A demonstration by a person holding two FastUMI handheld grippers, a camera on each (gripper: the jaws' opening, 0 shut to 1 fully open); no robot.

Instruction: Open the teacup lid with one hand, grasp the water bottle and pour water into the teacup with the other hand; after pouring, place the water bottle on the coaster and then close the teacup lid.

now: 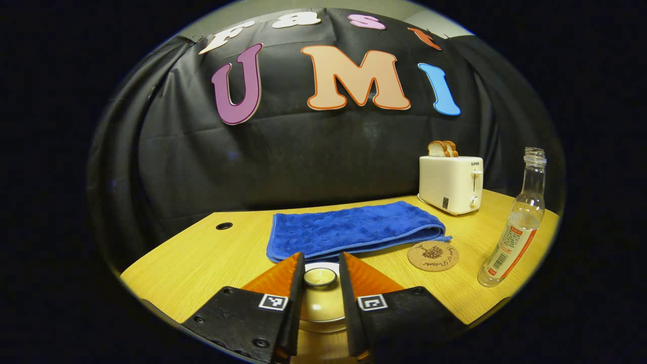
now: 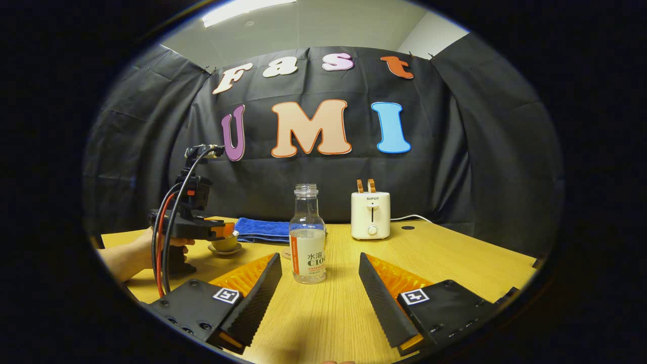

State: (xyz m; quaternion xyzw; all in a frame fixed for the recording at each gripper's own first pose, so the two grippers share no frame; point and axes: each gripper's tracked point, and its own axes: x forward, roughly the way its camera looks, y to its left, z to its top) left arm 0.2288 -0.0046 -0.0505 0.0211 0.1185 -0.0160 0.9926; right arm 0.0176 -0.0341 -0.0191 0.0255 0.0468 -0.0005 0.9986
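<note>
Fingers of the left gripper (image 1: pixel 321 283) straddle the one teacup lid (image 1: pixel 320 276), slightly apart; the right gripper (image 2: pixel 320 283) gapes before one water bottle (image 2: pixel 308 235). Beside that bottle: one coaster (image 1: pixel 433 256), one toaster (image 2: pixel 370 215).

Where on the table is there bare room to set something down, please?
Bare wood lies right of the toaster, and left of the blue towel. It is crowded around the coaster, water bottle and teacup.

Blue towel (image 1: pixel 354 228), cream toaster (image 1: pixel 450 183)
</note>
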